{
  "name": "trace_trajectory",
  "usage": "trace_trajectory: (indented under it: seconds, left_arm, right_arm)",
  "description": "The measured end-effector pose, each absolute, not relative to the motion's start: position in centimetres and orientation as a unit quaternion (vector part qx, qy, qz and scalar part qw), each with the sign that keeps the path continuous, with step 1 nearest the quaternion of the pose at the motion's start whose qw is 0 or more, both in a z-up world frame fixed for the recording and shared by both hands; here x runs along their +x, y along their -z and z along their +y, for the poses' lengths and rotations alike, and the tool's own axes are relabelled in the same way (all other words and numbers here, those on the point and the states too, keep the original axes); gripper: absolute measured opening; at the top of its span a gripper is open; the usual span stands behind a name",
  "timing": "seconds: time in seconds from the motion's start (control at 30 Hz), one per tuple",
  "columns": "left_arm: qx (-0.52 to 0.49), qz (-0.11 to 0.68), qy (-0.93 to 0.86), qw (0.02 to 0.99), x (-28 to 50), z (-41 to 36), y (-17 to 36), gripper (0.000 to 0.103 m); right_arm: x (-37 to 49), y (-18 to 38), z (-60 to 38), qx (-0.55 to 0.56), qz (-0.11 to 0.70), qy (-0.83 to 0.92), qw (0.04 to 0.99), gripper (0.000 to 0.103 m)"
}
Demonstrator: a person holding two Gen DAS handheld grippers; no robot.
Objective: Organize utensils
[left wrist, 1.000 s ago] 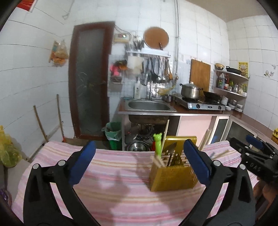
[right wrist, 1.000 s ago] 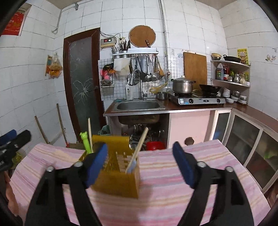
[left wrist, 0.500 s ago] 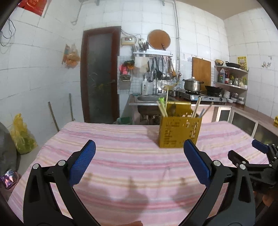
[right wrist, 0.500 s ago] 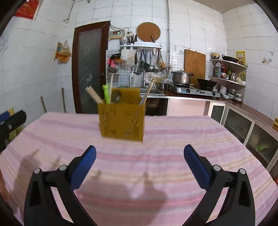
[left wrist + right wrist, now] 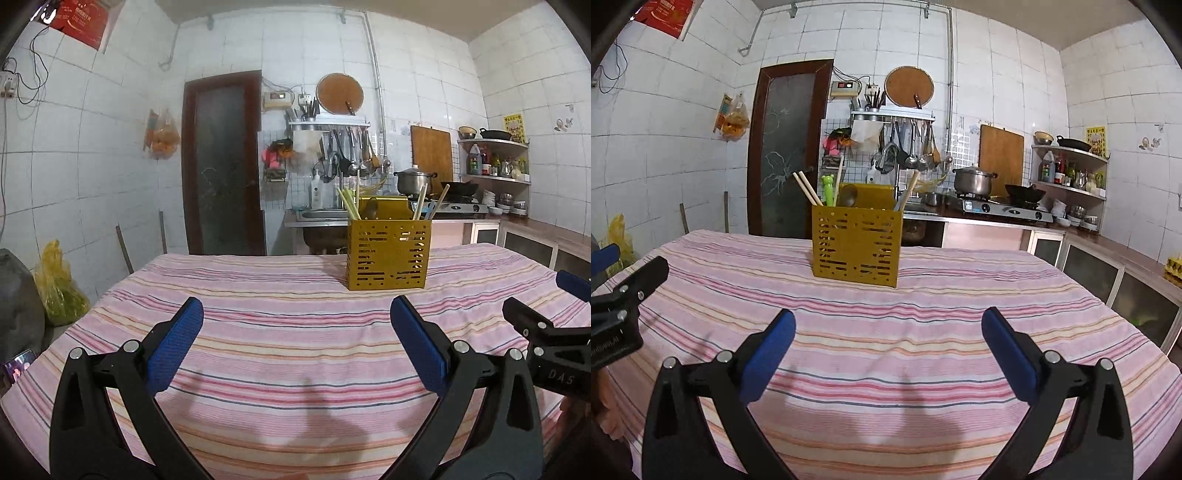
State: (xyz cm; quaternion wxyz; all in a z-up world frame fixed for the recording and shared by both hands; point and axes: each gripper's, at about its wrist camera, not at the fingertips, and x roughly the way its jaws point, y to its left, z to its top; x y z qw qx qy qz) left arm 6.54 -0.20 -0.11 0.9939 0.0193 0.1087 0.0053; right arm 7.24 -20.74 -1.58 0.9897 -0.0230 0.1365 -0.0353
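Observation:
A yellow perforated utensil holder [image 5: 388, 255] [image 5: 855, 248] stands upright on the pink striped tablecloth [image 5: 280, 332] [image 5: 923, 314]. Chopsticks [image 5: 808, 189], a green-topped utensil [image 5: 827, 189] and wooden handles stick up out of it. My left gripper [image 5: 295, 347] hovers low over the cloth, well short of the holder, its blue pads wide apart and empty. My right gripper [image 5: 888, 354] is likewise open and empty, with the holder ahead and slightly to its left. Each gripper shows at the edge of the other's view: the right gripper [image 5: 543, 332], the left gripper [image 5: 620, 295].
Behind the table are a sink [image 5: 321, 214], a rack of hanging utensils [image 5: 905, 147], a stove with a pot [image 5: 973, 181] and a wok, corner shelves [image 5: 1071, 173] and a dark door [image 5: 225, 166]. A yellow bag [image 5: 59, 284] sits left of the table.
Both grippers have sunk and drawn back from the holder, which now stands farther away on the cloth. The right gripper's pads have spread wider.

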Motion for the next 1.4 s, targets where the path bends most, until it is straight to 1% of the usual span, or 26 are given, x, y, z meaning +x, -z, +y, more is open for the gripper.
trace_trajectory:
  seconds: [0.37, 0.8, 1.4]
  left_arm:
    - [0.005, 0.11, 0.0, 0.994, 6.9, 0.2, 0.2, 0.098]
    - [0.002, 0.111, 0.004, 0.994, 7.1, 0.3, 0.4, 0.098]
    - [0.002, 0.109, 0.004, 0.994, 6.8, 0.3, 0.3, 0.098]
  right_arm:
    - [6.5, 1.7, -20.2, -0.038, 0.123, 0.041, 0.991, 0.098]
    - [6.5, 1.6, -21.7, 0.0, 0.122, 0.049, 0.991, 0.098]
    - [6.5, 1.7, -22.0, 0.002, 0.119, 0.055, 0.991, 0.098]
